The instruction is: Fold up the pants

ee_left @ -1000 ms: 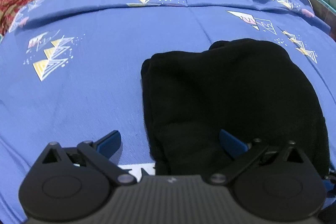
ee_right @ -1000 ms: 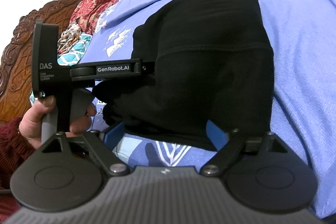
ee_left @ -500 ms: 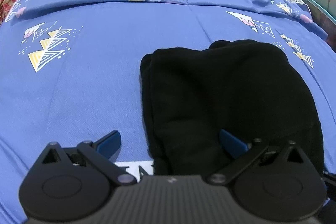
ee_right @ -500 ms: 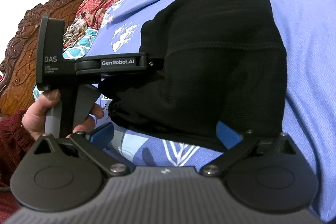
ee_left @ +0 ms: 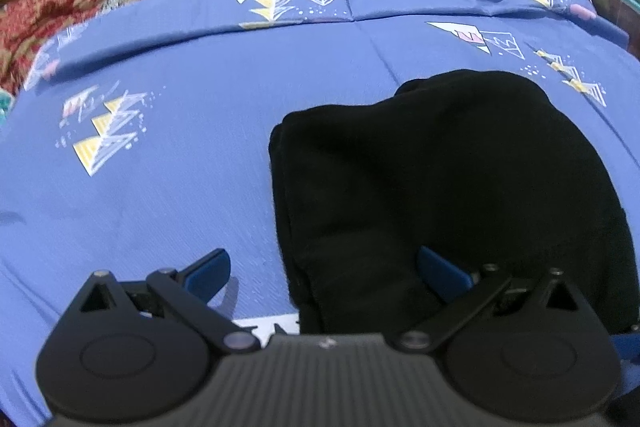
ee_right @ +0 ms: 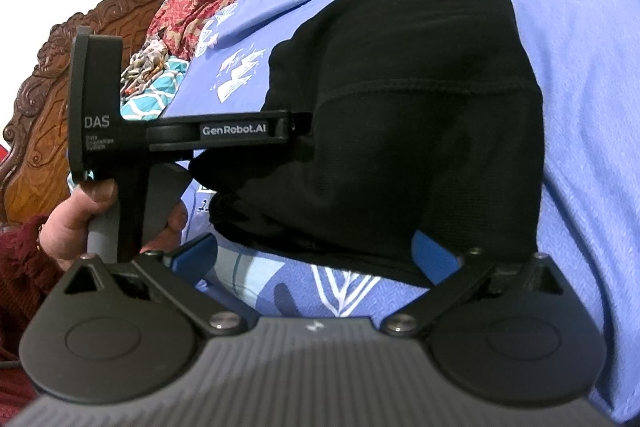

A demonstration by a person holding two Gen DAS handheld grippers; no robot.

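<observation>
Folded black pants (ee_left: 460, 187) on blue bed sheet (ee_left: 180, 187), both grippers wide.

Left gripper (ee_left: 324, 267): jaws spread wide, holding nothing; the pants' left edge lies between its fingers. Right gripper (ee_right: 316, 255): jaws have just been opening and stand wide, the pants' near hem just ahead between them, not clamped. In the right wrist view, the left gripper body reads "GenRobot.AI" and "DAS", gripped by a hand (ee_right: 84, 219) beside the pants.
</observation>
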